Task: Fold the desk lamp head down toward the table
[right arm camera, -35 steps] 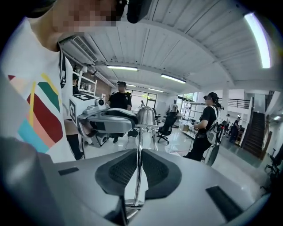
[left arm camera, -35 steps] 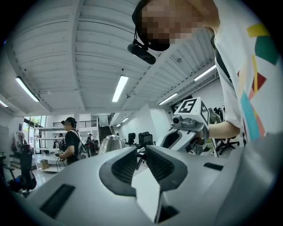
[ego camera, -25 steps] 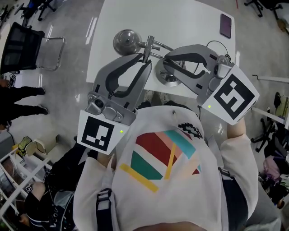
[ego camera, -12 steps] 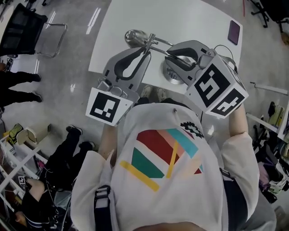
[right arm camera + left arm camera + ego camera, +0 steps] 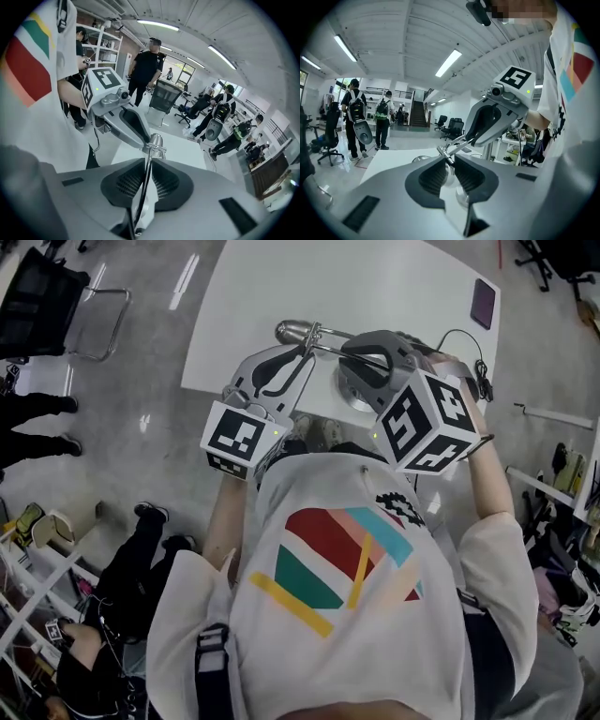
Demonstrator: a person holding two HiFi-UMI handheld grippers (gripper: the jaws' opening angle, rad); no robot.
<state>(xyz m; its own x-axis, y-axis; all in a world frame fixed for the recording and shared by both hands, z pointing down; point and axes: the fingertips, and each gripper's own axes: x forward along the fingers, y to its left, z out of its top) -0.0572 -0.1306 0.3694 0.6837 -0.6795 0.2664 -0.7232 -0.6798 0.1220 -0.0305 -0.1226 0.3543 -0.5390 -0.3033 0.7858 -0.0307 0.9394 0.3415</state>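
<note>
A chrome desk lamp stands on the white table (image 5: pixel 281 287), its round base (image 5: pixel 359 396) near the front edge. Its small chrome head (image 5: pixel 292 331) lies low at the left. The thin arm rods (image 5: pixel 339 338) run from the elbow joint (image 5: pixel 312 335) back toward the base. My left gripper (image 5: pixel 302 352) is shut on the elbow joint (image 5: pixel 446 155), whose chrome shows between the pads (image 5: pixel 433 176). My right gripper (image 5: pixel 352 354) is shut on the arm rods (image 5: pixel 146 180), a little right of the joint (image 5: pixel 154 142). In the left gripper view the head (image 5: pixel 421 158) shows just beyond the jaws.
A purple phone (image 5: pixel 486 303) lies at the table's far right corner, and the lamp's black cable (image 5: pixel 461 337) loops beside the base. A black office chair (image 5: pixel 42 306) stands on the floor at the left. People (image 5: pixel 356 117) stand farther off in the room.
Both grippers have sunk toward the table with the lamp's arm in them, and the lamp head has come down with it. The right gripper has tipped and rolled.
</note>
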